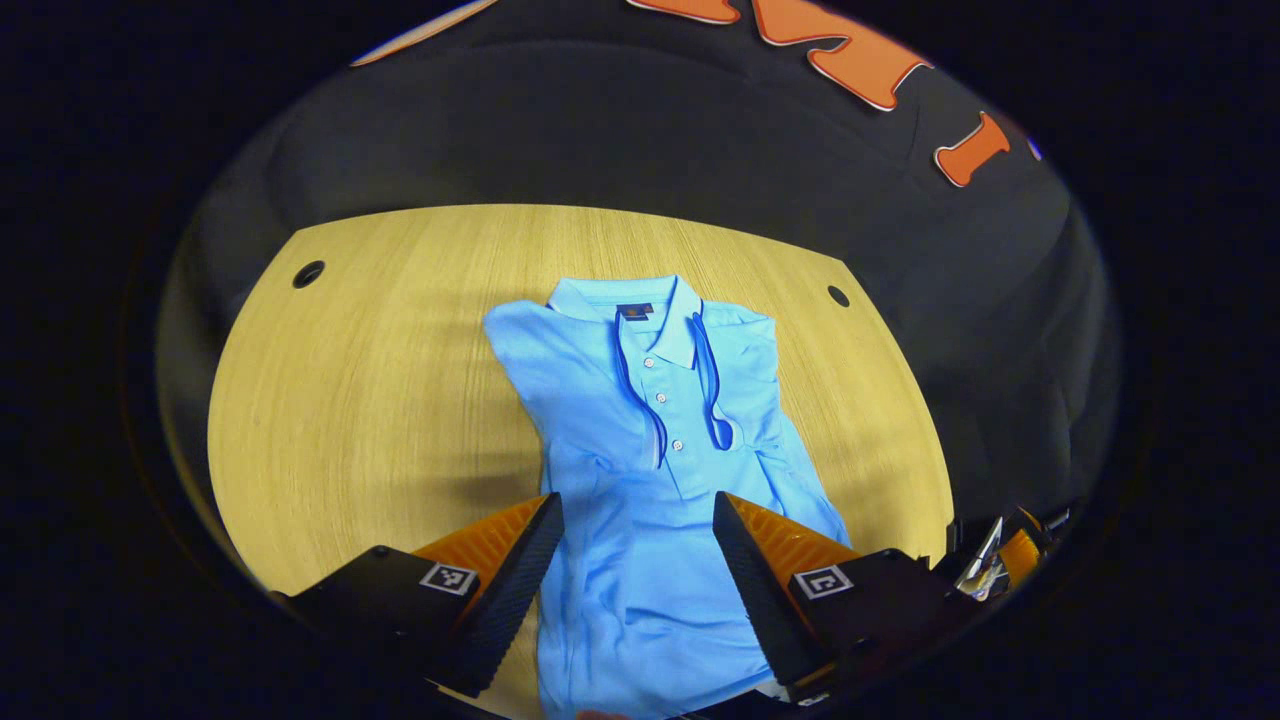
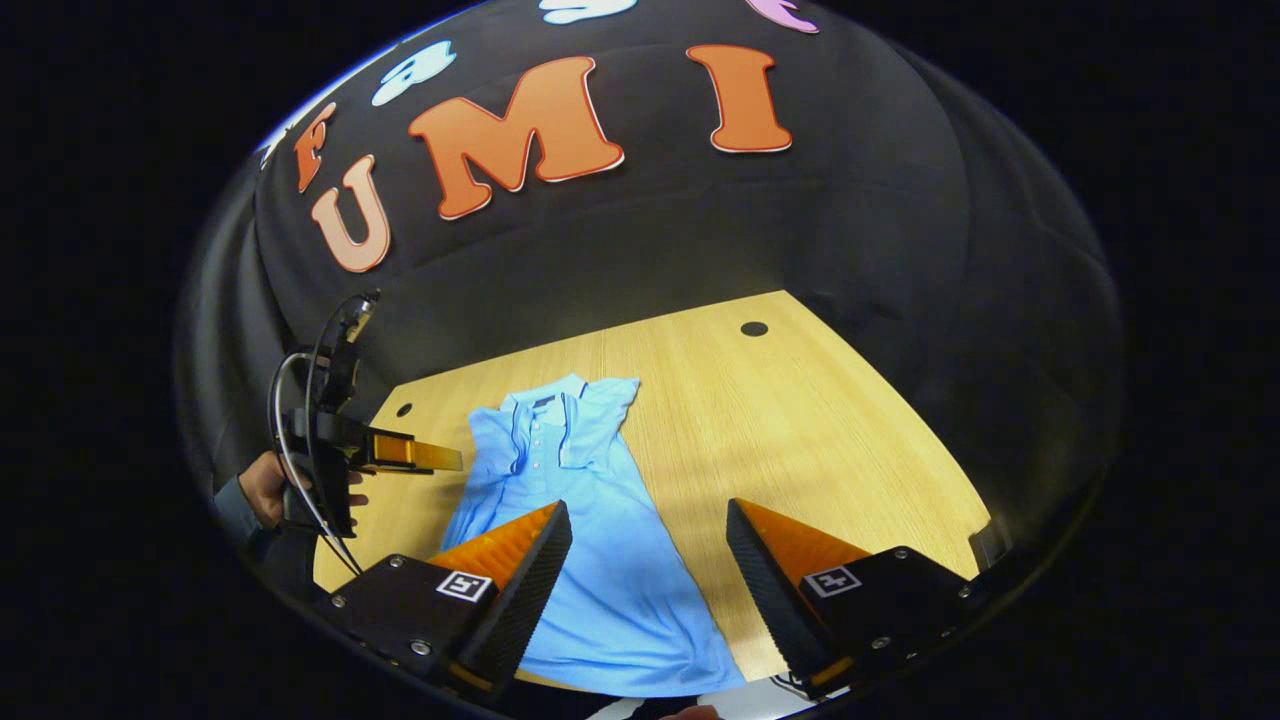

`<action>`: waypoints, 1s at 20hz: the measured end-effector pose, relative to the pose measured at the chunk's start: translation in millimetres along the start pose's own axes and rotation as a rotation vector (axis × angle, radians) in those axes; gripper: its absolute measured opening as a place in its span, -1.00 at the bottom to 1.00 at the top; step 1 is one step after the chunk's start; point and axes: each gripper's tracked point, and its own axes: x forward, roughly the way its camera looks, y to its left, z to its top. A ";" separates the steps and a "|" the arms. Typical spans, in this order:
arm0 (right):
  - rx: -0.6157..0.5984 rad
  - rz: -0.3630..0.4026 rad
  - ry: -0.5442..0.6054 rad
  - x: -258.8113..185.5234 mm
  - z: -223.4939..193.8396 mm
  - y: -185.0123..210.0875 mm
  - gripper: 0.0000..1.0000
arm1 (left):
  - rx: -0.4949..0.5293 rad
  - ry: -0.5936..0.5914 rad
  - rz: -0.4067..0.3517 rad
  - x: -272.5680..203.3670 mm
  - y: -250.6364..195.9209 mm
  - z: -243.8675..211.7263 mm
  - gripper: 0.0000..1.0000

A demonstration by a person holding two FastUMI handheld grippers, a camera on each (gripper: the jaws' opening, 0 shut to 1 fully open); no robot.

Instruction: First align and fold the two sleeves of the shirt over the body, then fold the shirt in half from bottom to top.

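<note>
Shirt lies sleeves-folded; both grippers spread, left gripper seen from right gripper view.

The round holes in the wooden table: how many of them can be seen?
2. One hole is at the table's far left corner, the other hole at its far right corner, either side of the shirt. The shirt may hide others.

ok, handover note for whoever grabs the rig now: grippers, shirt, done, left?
Left gripper: open, holding nothing, above the shirt's lower body.
Right gripper: open, holding nothing, over the shirt's lower half.
Shirt lies collar away on the wooden table, buttons up, both sleeves already folded in over the body.
Left: fold in half from bottom to top; the hem is nearest the grippers and not yet gripped.
</note>
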 end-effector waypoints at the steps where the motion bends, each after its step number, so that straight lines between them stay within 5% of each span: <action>1: -0.004 0.013 0.017 -0.3 -8.5 -2.0 0.95 | 0.009 -0.013 0.015 -9.2 1.3 -9.3 1.00; 7: -0.041 0.086 0.138 -3.5 -68.0 -10.2 0.95 | 0.082 -0.037 0.073 -51.6 2.4 -85.8 0.99; 20: -0.172 0.093 0.316 -6.0 -175.6 -29.1 0.96 | 0.015 0.089 0.203 -85.4 43.2 -248.3 0.99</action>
